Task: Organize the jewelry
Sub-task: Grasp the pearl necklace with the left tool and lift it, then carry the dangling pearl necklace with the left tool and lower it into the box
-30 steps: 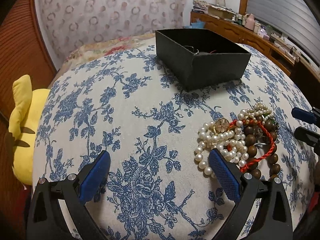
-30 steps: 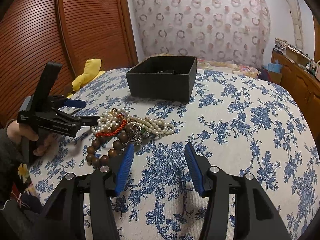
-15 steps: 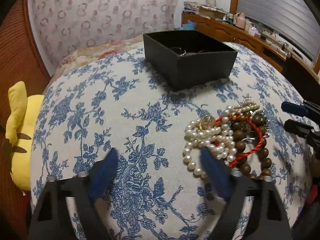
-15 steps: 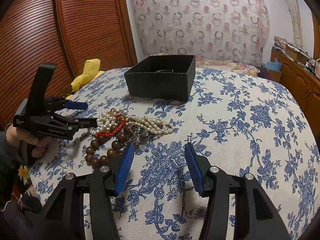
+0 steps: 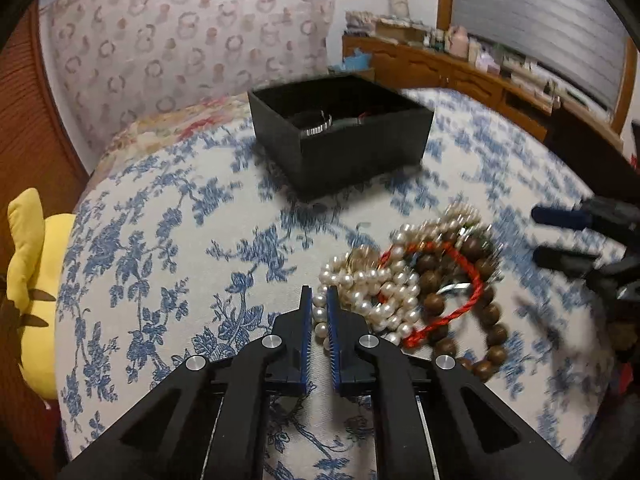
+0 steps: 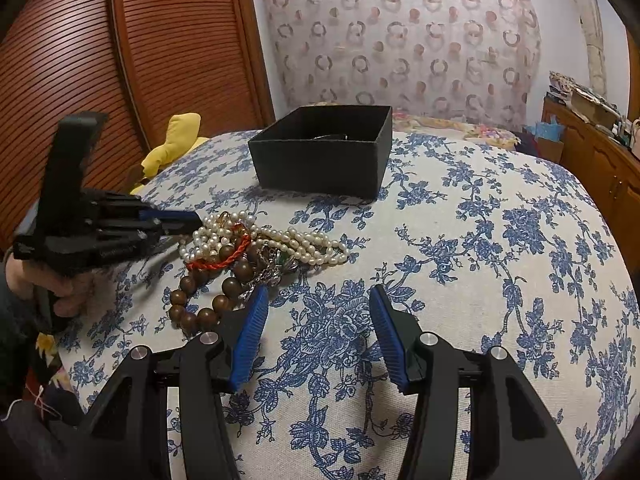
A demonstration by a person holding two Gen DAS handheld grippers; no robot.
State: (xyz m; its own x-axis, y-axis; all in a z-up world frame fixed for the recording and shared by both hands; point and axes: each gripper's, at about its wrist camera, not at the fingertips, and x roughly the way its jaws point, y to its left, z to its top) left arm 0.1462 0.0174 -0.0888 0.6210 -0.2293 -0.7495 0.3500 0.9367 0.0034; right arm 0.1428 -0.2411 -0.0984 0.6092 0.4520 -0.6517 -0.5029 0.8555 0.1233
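A tangled heap lies on the bed: a white pearl strand [image 5: 362,294], a red cord bracelet [image 5: 460,280] and a brown wooden bead bracelet [image 5: 472,312]. Behind it stands an open black box [image 5: 344,140] with a silvery piece inside.

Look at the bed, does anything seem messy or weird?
Yes: white pearl strands, a red cord bracelet and brown wooden beads lie tangled in one heap on the blue-flowered bedspread, outside the black box.
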